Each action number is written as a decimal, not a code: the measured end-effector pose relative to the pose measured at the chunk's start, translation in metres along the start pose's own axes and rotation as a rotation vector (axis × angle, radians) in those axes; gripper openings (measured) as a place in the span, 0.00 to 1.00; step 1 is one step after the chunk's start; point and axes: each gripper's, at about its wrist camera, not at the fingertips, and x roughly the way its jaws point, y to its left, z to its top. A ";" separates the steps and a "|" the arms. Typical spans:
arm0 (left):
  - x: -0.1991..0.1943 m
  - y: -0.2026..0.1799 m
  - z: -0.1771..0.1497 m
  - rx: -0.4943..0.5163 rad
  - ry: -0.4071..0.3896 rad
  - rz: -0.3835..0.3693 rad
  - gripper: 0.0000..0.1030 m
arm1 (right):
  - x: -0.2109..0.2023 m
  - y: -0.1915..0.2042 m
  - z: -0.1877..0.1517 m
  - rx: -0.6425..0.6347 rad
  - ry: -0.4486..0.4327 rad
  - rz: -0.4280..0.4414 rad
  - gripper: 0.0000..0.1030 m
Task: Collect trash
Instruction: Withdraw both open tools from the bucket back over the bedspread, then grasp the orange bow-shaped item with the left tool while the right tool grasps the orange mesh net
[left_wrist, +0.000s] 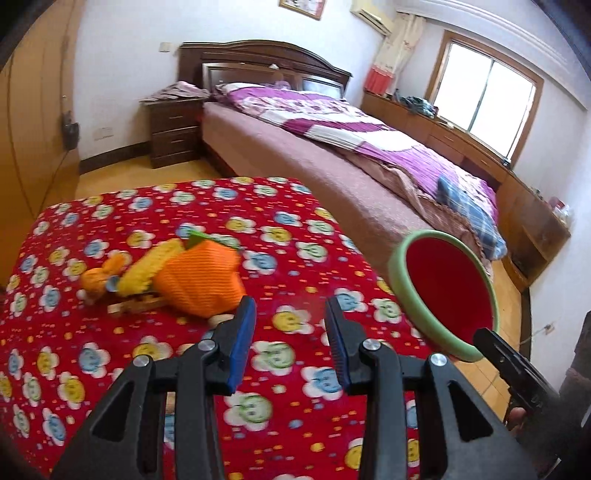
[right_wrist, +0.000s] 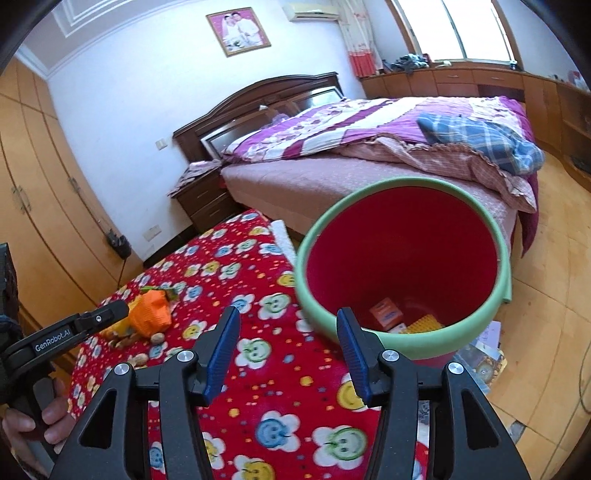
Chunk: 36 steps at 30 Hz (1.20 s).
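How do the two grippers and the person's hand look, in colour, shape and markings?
Both the left gripper and the right gripper have a black plastic frame with triangular cut-outs and silver round bolts. Their fingers are flat, ribbed blue pads. Seen from the right wrist view, the left gripper's side bears white lettering, "GenRobot.AI". A bare hand shows on its black handle; no sleeve or cable is visible.

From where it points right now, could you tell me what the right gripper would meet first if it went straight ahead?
Probably the green rim of the red bin: it lies just past the open right gripper, over the flowered red cloth. Depth is unclear.
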 end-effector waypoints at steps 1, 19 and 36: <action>-0.002 0.005 0.000 -0.004 -0.003 0.012 0.37 | 0.001 0.002 -0.001 -0.004 0.003 0.004 0.54; -0.009 0.091 0.007 -0.060 -0.015 0.184 0.37 | 0.035 0.064 0.000 -0.105 0.077 0.073 0.54; 0.021 0.172 0.010 -0.194 0.038 0.243 0.44 | 0.102 0.128 0.006 -0.164 0.169 0.147 0.54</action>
